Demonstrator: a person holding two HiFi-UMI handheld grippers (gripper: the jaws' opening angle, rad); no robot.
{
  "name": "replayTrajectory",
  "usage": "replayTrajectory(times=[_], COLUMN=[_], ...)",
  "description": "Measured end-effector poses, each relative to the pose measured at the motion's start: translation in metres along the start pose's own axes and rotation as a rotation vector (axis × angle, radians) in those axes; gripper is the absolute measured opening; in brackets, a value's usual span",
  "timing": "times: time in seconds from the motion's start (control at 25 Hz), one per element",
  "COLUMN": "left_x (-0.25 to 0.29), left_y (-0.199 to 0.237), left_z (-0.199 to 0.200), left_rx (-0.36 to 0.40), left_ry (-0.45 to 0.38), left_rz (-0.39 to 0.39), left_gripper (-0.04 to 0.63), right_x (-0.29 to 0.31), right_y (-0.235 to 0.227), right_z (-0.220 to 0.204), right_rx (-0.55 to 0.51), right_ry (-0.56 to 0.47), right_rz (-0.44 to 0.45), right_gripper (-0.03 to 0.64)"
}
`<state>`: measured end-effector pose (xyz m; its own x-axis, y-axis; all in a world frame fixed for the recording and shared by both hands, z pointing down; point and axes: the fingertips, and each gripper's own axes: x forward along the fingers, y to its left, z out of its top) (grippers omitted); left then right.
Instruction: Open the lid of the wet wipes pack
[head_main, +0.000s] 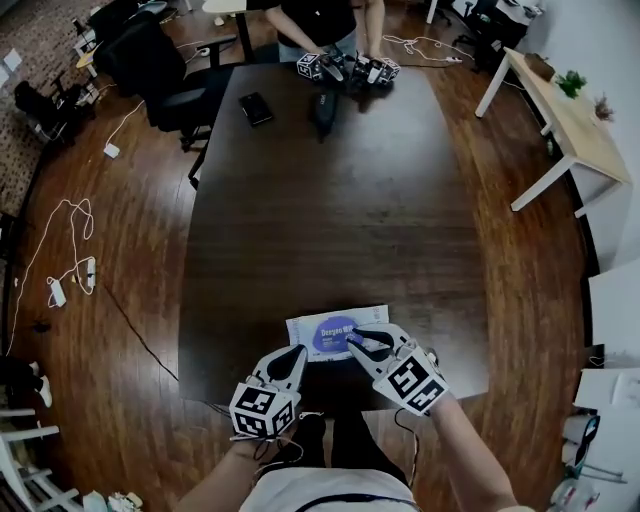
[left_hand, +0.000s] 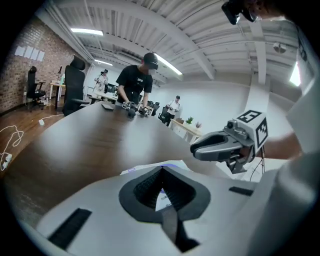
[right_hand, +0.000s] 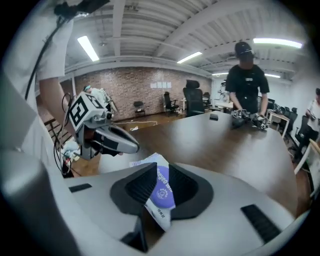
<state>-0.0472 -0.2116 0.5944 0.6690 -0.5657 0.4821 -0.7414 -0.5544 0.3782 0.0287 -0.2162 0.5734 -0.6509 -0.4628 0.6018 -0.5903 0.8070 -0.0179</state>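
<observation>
The wet wipes pack lies flat near the front edge of the dark table; it is white with a purple oval lid. My right gripper reaches in from the right with its tips over the lid's right end. In the right gripper view its jaws stand a narrow gap apart, and the pack shows through that gap. My left gripper hovers at the pack's near left corner, apart from it, jaw tips together. The left gripper view shows the pack's edge just beyond the shut tips.
A person stands at the table's far end with another pair of grippers. A black flat case and a dark object lie near them. An office chair stands at the left, a white desk at the right, cables on the floor.
</observation>
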Motion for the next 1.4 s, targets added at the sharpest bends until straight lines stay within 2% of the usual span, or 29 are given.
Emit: replayTrajectory(times=[0.12,0.32,0.48,0.6,1.08,1.4], left_x=[0.011,0.026,0.031,0.032,0.038,0.044], left_y=[-0.003,0.0,0.0,0.001,-0.003,-0.001], left_z=[-0.013,-0.027,-0.037,-0.043,-0.056,-0.061], left_rx=[-0.043,-0.058,-0.067,-0.073,-0.067,-0.049], left_ry=[0.012,0.032,0.045,0.054,0.085,0.148], left_rz=[0.014,0.051,0.078,0.084,0.078,0.075], left_gripper=[0.002,0.002,0.002,0.002,0.002,0.002], right_x=[0.017,0.036,0.048,0.055,0.07,0.073], right_y=[0.005,0.002,0.002,0.004,0.002,0.0], right_z=[-0.02,-0.036,-0.048,-0.053,-0.068,-0.07], right_rx=[-0.103,-0.25,-0.391,-0.44,-0.432,-0.297], right_ry=[0.095,0.203,0.29,0.327,0.375,0.395], right_rz=[0.088,0.176,0.231,0.251,0.254,0.353], right_gripper=[0.103,0.269,0.315,0.327,0.327,0.325])
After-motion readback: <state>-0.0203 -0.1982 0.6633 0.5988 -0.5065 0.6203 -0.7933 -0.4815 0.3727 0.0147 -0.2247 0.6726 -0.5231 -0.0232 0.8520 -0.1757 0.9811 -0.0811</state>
